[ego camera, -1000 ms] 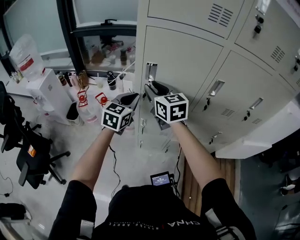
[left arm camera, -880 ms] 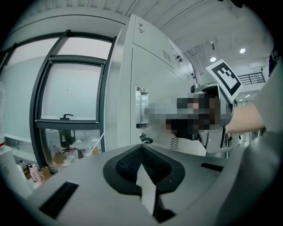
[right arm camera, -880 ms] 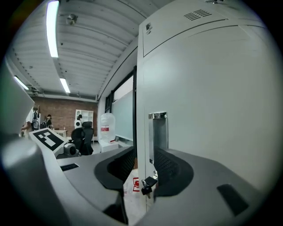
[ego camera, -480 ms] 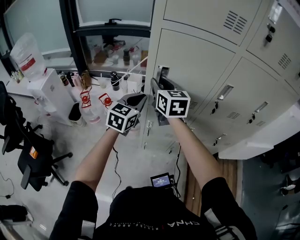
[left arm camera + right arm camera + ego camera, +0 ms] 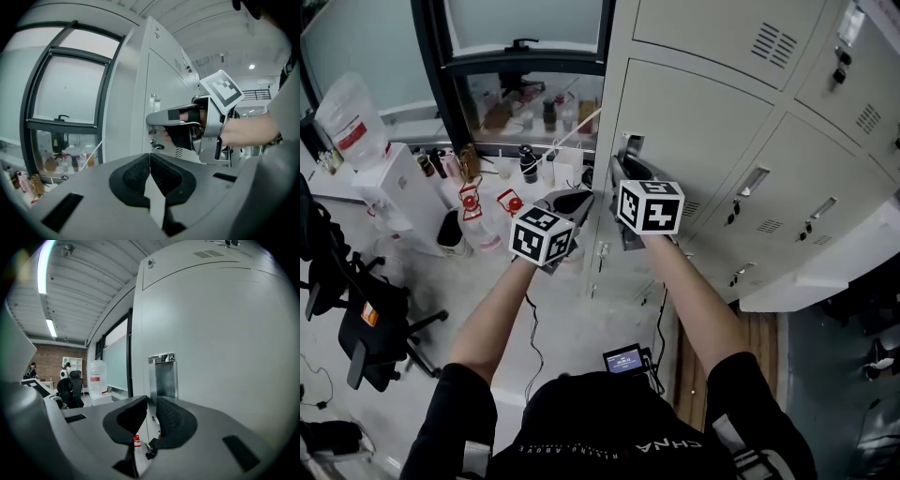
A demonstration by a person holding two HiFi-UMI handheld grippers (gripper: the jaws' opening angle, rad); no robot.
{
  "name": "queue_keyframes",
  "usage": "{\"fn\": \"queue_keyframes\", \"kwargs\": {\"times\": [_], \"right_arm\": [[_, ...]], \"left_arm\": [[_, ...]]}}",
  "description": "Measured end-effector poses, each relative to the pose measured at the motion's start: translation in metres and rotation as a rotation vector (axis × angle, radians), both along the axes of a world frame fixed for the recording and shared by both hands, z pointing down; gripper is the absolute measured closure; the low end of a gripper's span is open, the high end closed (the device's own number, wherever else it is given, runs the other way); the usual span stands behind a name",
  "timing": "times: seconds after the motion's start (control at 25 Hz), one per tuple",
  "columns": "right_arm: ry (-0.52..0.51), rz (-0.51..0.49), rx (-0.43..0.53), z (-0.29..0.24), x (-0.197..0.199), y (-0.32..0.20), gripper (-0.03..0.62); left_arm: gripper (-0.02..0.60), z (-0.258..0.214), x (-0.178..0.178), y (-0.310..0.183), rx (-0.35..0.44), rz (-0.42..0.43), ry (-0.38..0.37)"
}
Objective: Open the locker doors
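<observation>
Office bkgd: chair (image 5: 358,314), dispenser (image 5: 394,183), window (image 5: 525,28) at left; grey lockers fill the right. Left gripper (image 5: 570,201) hangs just left of the locker edge, jaws pressed together, empty; right gripper (image 5: 628,171) points at the handle (image 5: 630,146) of the door (image 5: 712,122), close to it, jaws a slit apart, nothing btwn them. Door looks closed, so task is barely begun; prob best to ease the right tips into the recess, hook the pull, then swing out slowly w/o slipping.
</observation>
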State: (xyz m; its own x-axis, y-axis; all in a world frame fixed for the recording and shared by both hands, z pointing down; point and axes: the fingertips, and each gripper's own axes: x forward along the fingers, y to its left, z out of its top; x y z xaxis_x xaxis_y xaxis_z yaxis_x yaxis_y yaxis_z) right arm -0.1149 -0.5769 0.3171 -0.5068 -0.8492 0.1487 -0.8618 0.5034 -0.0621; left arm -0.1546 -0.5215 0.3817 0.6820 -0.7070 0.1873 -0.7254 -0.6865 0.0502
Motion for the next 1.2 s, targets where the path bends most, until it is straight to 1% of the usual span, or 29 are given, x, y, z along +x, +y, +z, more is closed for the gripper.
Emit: {"fn": "queue_keyframes", "kwargs": {"times": [0.24, 0.48, 0.56, 0.6, 0.68, 0.72, 1.0, 1.12, 1.2], "right_arm": [[-0.001, -0.033, -0.008, 0.001, -0.001, 0.013, 0.519], [0.004, -0.09, -0.006, 0.001, -0.001, 0.04, 0.519], [0.01, -0.111, -0.005, 0.002, 0.0, 0.051, 0.519], [0.01, -0.122, -0.007, 0.002, 0.0, 0.056, 0.519], [0.009, -0.143, -0.011, 0.003, 0.003, 0.067, 0.519], [0.009, -0.153, -0.012, 0.003, 0.004, 0.073, 0.519], [0.002, -0.223, -0.021, 0.004, 0.02, 0.123, 0.517], [-0.001, -0.235, -0.02, 0.004, 0.031, 0.144, 0.516], [-0.002, -0.224, -0.015, 0.005, 0.039, 0.157, 0.516]], "left_arm": [[0.561, -0.001, 0.001, 0.004, 0.02, 0.019, -0.023], [0.56, 0.0, 0.008, 0.01, 0.037, 0.036, -0.047], [0.56, 0.001, 0.012, 0.014, 0.037, 0.057, -0.054], [0.553, 0.003, 0.015, 0.016, 0.034, 0.074, -0.061], [0.477, 0.006, 0.022, 0.023, 0.023, 0.117, -0.07], [0.471, 0.008, 0.026, 0.027, 0.018, 0.137, -0.071], [0.472, 0.016, 0.052, 0.064, 0.031, 0.292, -0.068], [0.472, 0.017, 0.065, 0.085, 0.04, 0.366, -0.051], [0.477, 0.018, 0.073, 0.098, 0.048, 0.404, -0.047]]}}
